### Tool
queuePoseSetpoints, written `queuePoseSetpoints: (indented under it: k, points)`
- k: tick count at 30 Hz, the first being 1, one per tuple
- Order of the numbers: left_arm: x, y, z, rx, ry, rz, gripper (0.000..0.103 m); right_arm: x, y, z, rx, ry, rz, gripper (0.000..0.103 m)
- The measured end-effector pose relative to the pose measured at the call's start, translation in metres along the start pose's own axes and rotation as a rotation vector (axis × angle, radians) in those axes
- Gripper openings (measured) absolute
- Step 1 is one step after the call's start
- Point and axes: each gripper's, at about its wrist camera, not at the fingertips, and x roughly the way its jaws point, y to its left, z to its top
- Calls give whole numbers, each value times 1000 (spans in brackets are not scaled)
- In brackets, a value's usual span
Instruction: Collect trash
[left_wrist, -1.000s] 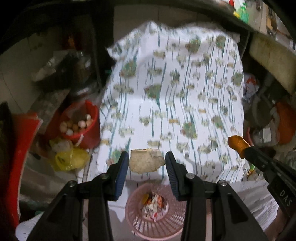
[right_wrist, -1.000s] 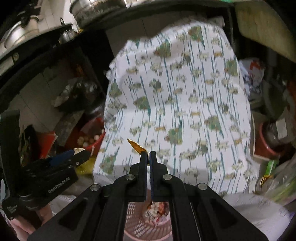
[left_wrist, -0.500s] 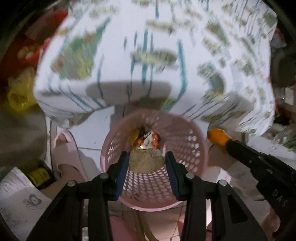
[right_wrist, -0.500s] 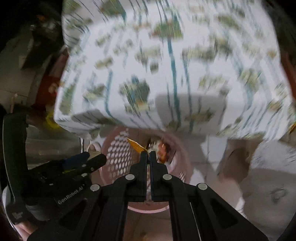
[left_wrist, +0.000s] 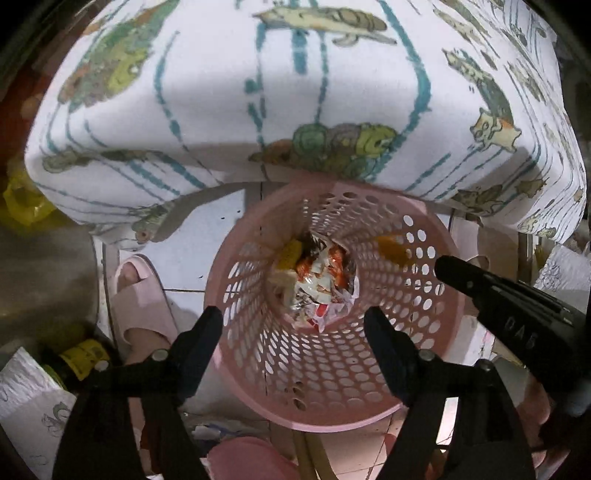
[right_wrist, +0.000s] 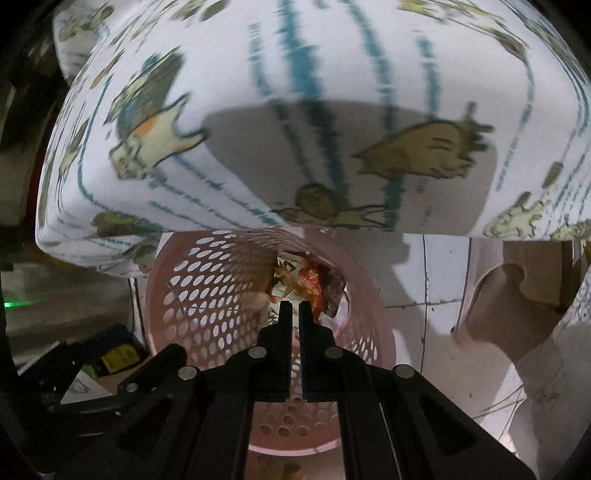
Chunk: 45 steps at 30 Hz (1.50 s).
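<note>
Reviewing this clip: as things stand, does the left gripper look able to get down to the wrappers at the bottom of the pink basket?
Probably yes. The left gripper hangs open right above the pink basket, whose mouth is uncovered on its side. The wrappers lie deep, and the right gripper reaches over the rim beside it.

A pink perforated basket (left_wrist: 332, 369) is standing upright on the tiled floor, its far rim tucked under the bench edge. Crumpled wrappers (left_wrist: 321, 280), white, red and yellow, are lying heaped at its bottom, and an orange scrap (left_wrist: 393, 251) is showing against its right inner wall.
</note>
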Motion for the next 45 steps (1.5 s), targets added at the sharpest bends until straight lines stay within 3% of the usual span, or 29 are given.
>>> queuePoseSetpoints:
  k: [3,5,7,9,11,12,14,16,17,20,24,26,28,34,41,45]
  points:
    - [-10,3,-1,-14,-11,19,77,-9,0,4,2,-6,-2,10]
    - [-30,5,-4,-23,-59,42,77,-27,10,2,-34,-23,-48,15]
    - [-72,8,-8,-51,-161,19,77,-57,23,-2,-75,-77,-78,15]
    - [-110,10,-11,-51,-258,7,77,-92,32,-6,-83,-141,-54,15]
    - [-157,12,-19,-37,-386,51,77,-137,42,-11,-109,-224,-14,17]
    - [-171,13,-22,-37,-427,63,77,-154,46,-14,-125,-264,-11,21]
    - [-202,19,-29,-53,-516,92,79,-197,57,-27,-176,-373,-54,40]
    - [-228,25,-37,-74,-587,101,85,-233,66,-43,-232,-490,-90,75]
    - [-237,28,-40,-83,-617,113,88,-247,70,-52,-264,-542,-94,83]
    - [-267,29,-52,-91,-727,135,103,-283,80,-75,-346,-684,-140,85]
    - [-287,33,-64,-96,-842,143,103,-311,76,-82,-339,-798,-120,92]
    - [-287,32,-64,-100,-859,129,103,-317,72,-85,-320,-879,-110,103]
    - [-285,33,-63,-98,-863,107,103,-311,72,-87,-294,-947,-162,103]
    - [-286,16,-69,-33,-935,198,103,-289,77,-83,-370,-902,-262,103]
    - [-299,11,-78,13,-1041,198,103,-287,63,-80,-308,-910,-227,103]
    - [-300,8,-77,27,-1034,190,103,-287,57,-75,-278,-909,-247,103]
